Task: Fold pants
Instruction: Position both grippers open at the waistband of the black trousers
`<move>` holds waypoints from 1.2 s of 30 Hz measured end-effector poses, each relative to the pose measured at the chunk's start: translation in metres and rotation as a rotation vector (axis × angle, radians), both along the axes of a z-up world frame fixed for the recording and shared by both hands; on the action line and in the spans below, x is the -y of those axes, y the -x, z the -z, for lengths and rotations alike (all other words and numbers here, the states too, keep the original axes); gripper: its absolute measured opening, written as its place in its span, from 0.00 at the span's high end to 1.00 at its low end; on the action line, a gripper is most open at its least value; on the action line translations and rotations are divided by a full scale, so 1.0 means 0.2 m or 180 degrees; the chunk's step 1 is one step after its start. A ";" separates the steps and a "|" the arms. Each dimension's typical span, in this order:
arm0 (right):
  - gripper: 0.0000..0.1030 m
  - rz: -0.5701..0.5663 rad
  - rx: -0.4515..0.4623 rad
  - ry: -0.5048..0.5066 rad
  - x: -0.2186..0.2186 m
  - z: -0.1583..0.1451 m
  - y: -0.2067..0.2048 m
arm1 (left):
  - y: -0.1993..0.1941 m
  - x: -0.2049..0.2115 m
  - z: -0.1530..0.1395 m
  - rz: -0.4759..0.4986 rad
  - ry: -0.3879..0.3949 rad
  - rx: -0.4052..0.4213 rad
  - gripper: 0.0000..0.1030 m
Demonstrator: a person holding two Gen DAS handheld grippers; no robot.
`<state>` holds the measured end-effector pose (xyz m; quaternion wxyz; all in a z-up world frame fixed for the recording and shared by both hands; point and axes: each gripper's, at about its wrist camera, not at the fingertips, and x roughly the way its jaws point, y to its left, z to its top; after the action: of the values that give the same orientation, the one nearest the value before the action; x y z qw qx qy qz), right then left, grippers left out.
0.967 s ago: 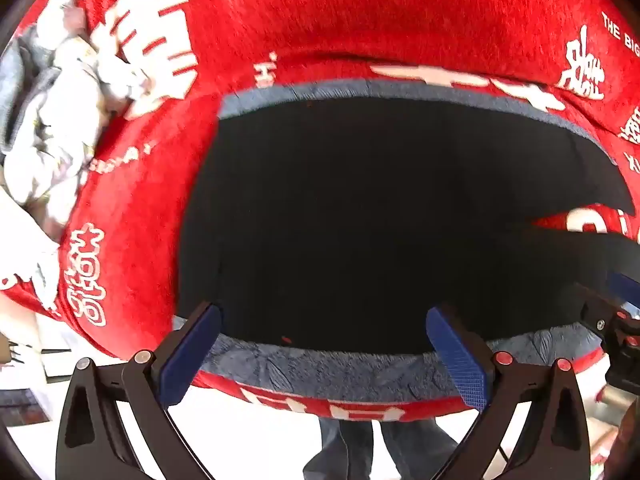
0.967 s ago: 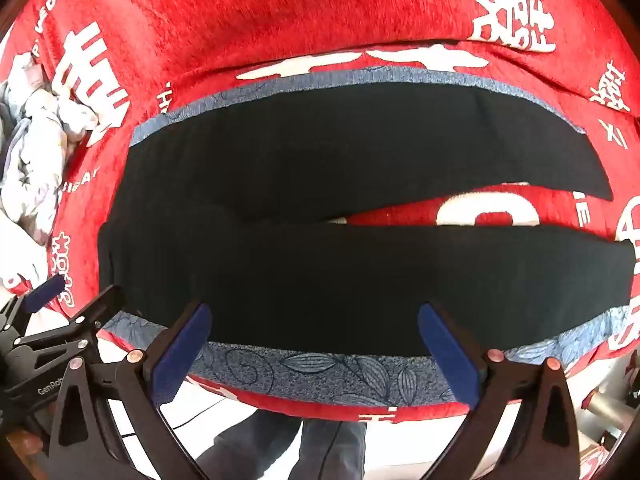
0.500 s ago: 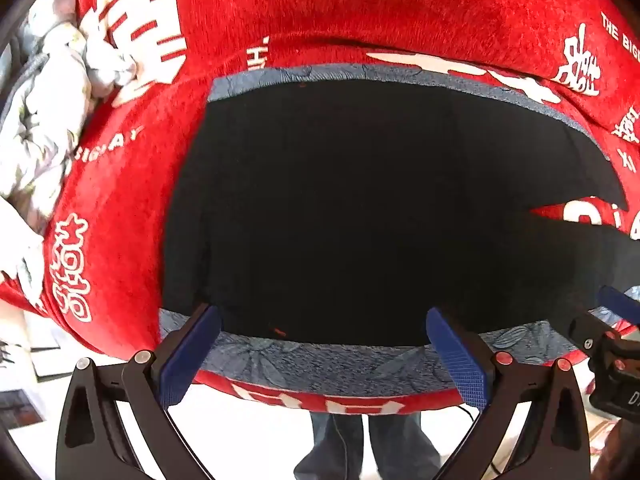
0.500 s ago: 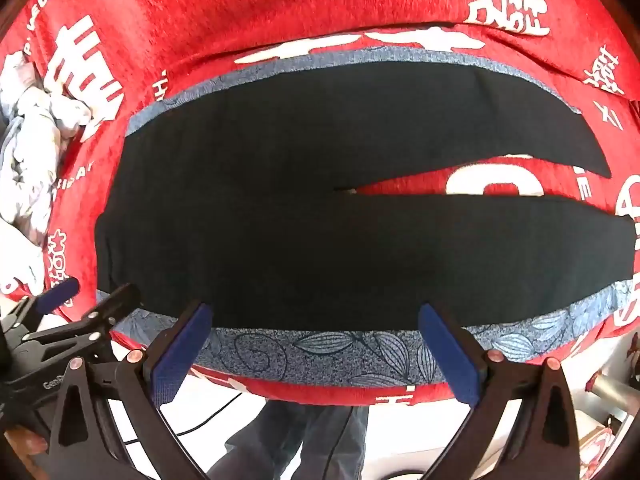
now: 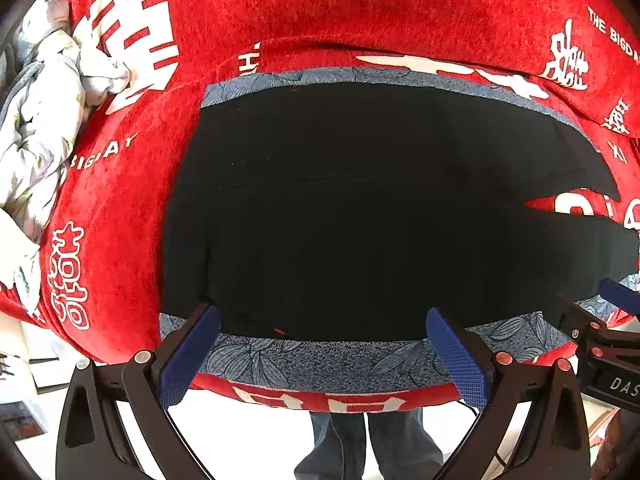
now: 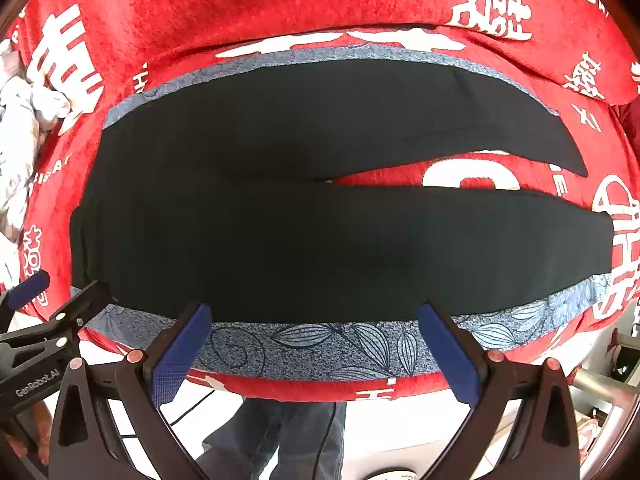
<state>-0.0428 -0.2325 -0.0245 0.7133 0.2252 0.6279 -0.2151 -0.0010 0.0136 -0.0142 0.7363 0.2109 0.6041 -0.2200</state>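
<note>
Black pants (image 6: 280,216) lie flat on a grey-blue patterned mat (image 6: 320,344), waistband to the left and both legs running right with a narrow gap between them. In the left wrist view the pants (image 5: 360,208) fill the middle, seen from the waist end. My left gripper (image 5: 322,354) hovers open over the mat's near edge, just short of the fabric. My right gripper (image 6: 314,350) is also open at the near edge, below the nearer leg. Each gripper shows at the side of the other's view, empty.
The mat lies on a red cloth (image 5: 320,8) with white characters over the table. A crumpled pale floral garment (image 5: 44,120) sits at the far left. A person's legs in jeans (image 6: 280,432) stand below the table's near edge (image 5: 320,400).
Both grippers have drawn back and up a little, so more of the pants and mat shows. The pants have not moved and both grippers stay open.
</note>
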 end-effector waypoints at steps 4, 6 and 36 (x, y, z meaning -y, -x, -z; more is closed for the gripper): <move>0.00 -0.0023 -0.0031 0.0012 -0.01 0.01 -0.01 | 0.00 0.01 -0.01 0.0028 0.0020 0.0047 0.00; 0.00 -0.0022 -0.0035 0.0007 -0.01 0.02 -0.01 | 0.00 0.01 -0.02 0.0031 0.0022 0.0061 0.00; 0.00 0.0026 -0.0079 -0.0081 0.04 0.07 0.03 | 0.03 0.09 0.07 0.0097 -0.0213 -0.0064 0.00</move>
<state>-0.0481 -0.2406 -0.0394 0.7016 0.2341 0.6384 -0.2128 -0.0078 -0.0046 -0.0281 0.7193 0.2423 0.6152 -0.2130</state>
